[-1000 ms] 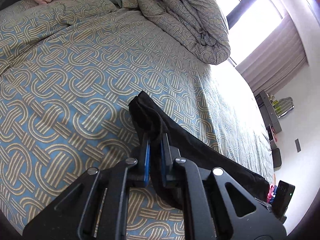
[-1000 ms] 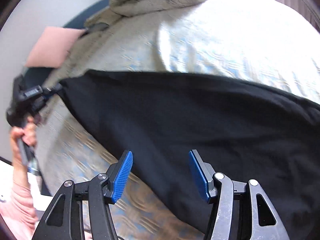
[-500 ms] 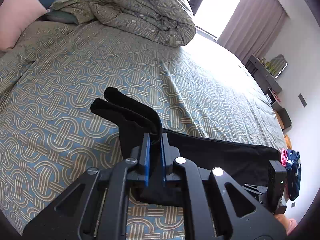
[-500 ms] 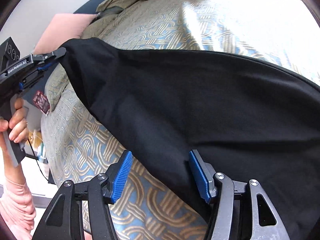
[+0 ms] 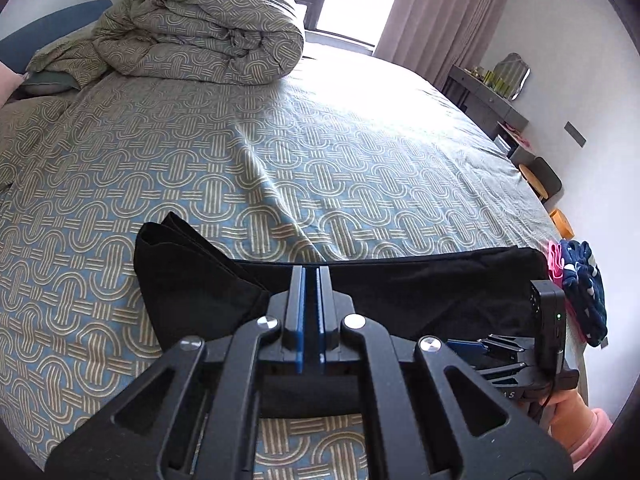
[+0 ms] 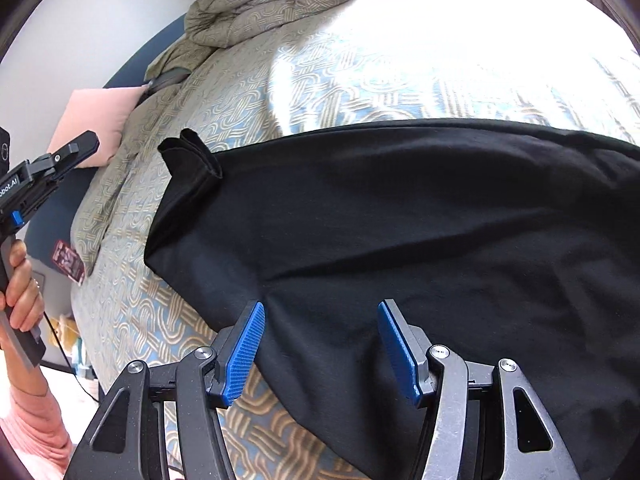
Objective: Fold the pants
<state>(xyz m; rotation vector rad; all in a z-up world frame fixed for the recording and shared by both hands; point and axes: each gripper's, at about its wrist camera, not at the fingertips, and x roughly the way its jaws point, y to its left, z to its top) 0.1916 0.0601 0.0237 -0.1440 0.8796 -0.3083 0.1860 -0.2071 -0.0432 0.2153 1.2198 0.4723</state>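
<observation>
Lying flat across the patterned bed cover (image 5: 280, 168), the black pants (image 6: 400, 220) have a cuff end upturned.
Right gripper (image 6: 320, 344) hovers over the pants with jaws apart and empty; left gripper (image 5: 311, 280) is closed, empty, above them.

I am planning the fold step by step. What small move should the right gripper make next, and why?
Probably lower the right gripper and close it on the near edge of the pants. Its jaws stand open over that edge, the pants lie flat on the bed, and the left gripper is shut and empty.
</observation>
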